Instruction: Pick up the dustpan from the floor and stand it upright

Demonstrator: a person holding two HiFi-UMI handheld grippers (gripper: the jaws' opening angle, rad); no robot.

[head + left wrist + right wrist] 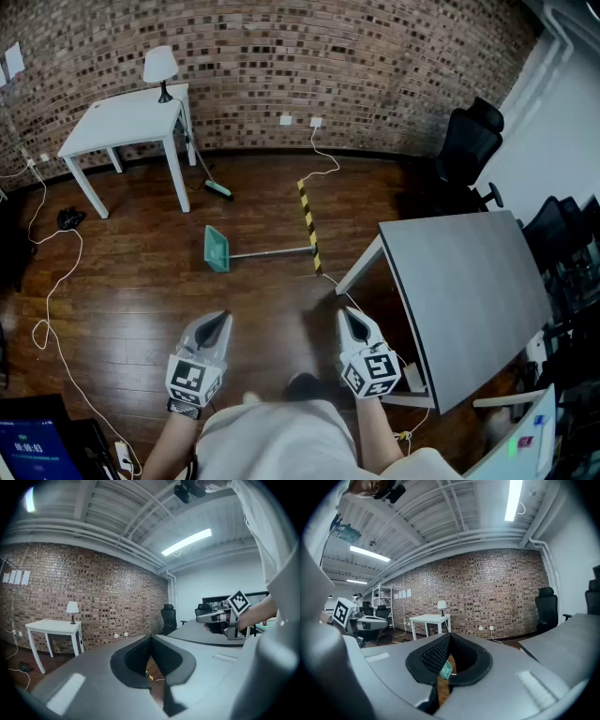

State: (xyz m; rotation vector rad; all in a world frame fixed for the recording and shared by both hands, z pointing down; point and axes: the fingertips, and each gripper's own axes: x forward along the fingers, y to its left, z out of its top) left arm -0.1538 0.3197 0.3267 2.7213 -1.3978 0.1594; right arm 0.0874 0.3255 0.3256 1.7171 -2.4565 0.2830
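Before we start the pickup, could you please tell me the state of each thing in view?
Dustpan: lying flat on the floor, untouched.
Broom: leaning against the white table.
Lamp: upright on that table.
Left gripper: shut, empty.
Right gripper: shut, empty.

Person is wearing a pale short-sleeved shirt (272,441), while left gripper (222,319) and right gripper (345,313) are each showing a grey tapered shell, black ribbed pads (136,656) and a white cube (194,377) bearing black square markers.
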